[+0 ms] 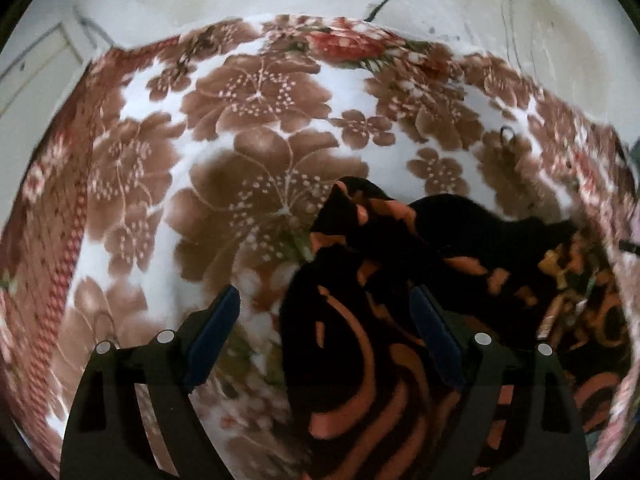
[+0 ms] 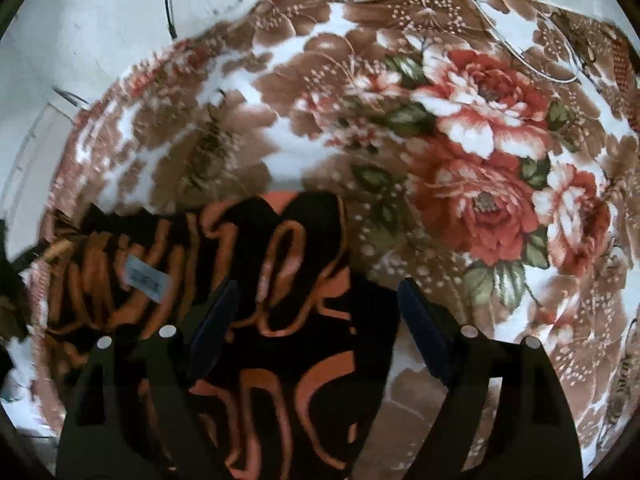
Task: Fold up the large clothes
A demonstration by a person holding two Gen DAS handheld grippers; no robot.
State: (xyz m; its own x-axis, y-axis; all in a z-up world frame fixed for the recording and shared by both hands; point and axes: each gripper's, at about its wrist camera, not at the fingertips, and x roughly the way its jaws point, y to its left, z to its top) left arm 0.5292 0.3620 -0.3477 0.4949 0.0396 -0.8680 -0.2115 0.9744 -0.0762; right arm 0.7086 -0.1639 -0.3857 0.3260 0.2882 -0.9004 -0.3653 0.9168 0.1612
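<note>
In the left wrist view, a floral blanket [image 1: 256, 128] in brown and white is spread under everything. The left gripper [image 1: 324, 300] is held with its jaws wide apart, and nothing is grasped between them. The black garment with orange pattern [image 1: 360, 352] is lying crumpled on the blanket, under the right finger and further to the right. In the right wrist view, the right gripper [image 2: 316, 300] is also released, and it is seen above the garment, where a small white label [image 2: 146, 280] is sewn.
</note>
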